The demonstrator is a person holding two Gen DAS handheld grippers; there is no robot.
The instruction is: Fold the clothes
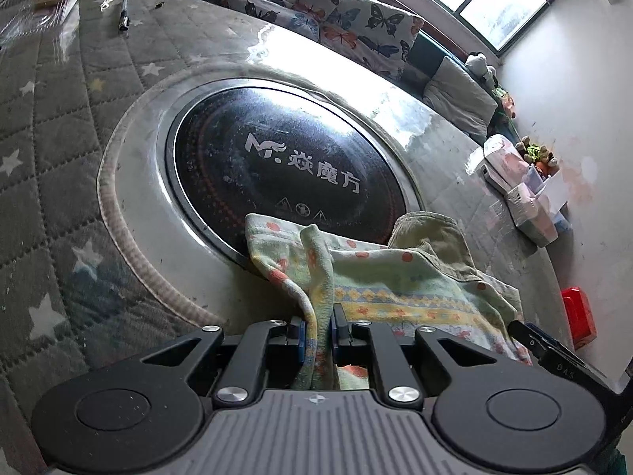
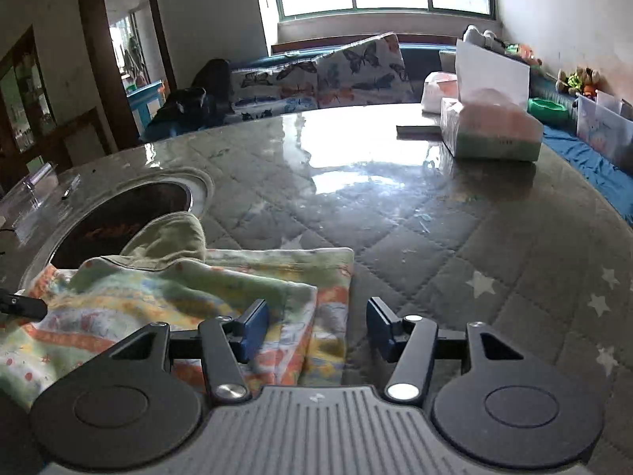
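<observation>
A small patterned garment (image 1: pixel 399 277), pale green with orange dots and a yellow band, lies on the round table, partly over the black cooktop (image 1: pixel 277 158). My left gripper (image 1: pixel 318 330) is shut on a bunched fold of the garment, which rises between its blue pads. In the right wrist view the garment (image 2: pixel 190 297) lies folded over with an olive collar part (image 2: pixel 170 241) on top. My right gripper (image 2: pixel 316 326) is open, its jaws straddling the garment's right edge, the left pad over the cloth.
The table has a quilted star-print cover (image 2: pixel 494 261) under clear plastic. A tissue box (image 2: pixel 490 130) stands at the far right. A pen (image 1: pixel 124 14) lies far left. A red object (image 1: pixel 578 316) sits at the table's right edge. A butterfly-print sofa (image 2: pixel 316 75) lies behind.
</observation>
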